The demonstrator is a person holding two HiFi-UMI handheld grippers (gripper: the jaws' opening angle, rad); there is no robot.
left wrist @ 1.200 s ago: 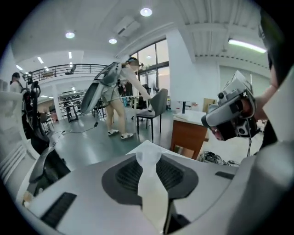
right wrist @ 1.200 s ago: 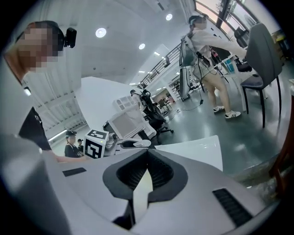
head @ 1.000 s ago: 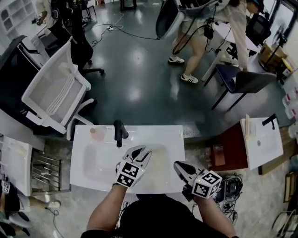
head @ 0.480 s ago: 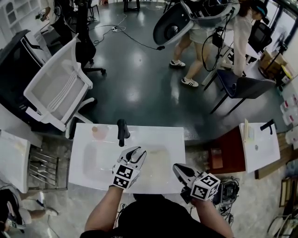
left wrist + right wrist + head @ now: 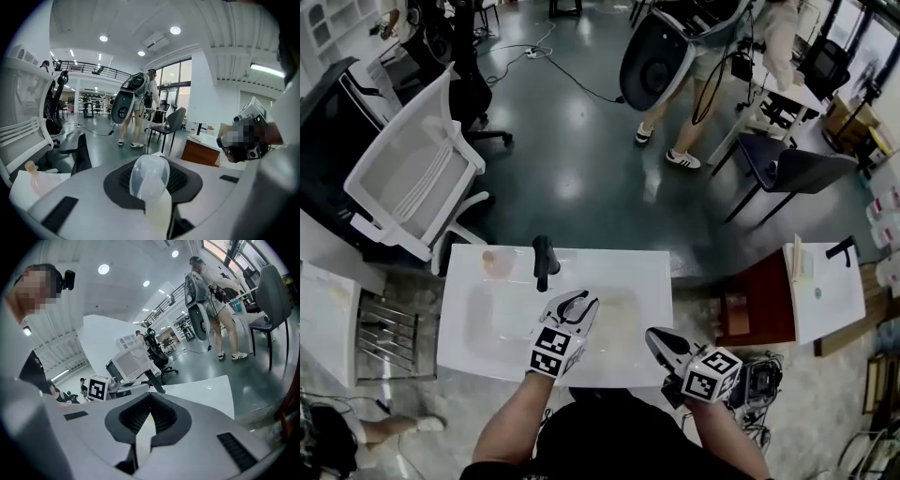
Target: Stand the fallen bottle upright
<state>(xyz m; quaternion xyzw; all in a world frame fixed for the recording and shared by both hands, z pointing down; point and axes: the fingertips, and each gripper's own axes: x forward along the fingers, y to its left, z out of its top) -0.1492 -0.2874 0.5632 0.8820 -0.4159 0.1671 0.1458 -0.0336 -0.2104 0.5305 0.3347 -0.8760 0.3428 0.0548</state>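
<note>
A translucent bottle (image 5: 149, 175) with a rounded end facing the camera sits between the jaws of my left gripper (image 5: 578, 302), which are closing on it. The gripper hangs over the white sink (image 5: 478, 330), just in front of the black faucet (image 5: 544, 264). In the head view the fingers hide most of the bottle. My right gripper (image 5: 657, 340) hovers at the sink's front right corner. Its jaws meet at the tips with nothing between them, as the right gripper view (image 5: 150, 401) shows.
A small pink bottle (image 5: 496, 265) stands on the sink's back left corner, left of the faucet (image 5: 77, 150). A white mesh chair (image 5: 412, 183) is behind the sink, a metal rack (image 5: 389, 333) to its left, and a second sink (image 5: 825, 291) at right. People move at the back.
My left gripper has rolled a little over the basin and its jaws look narrower round the bottle. The right gripper has stayed put. The people in the background have walked on.
</note>
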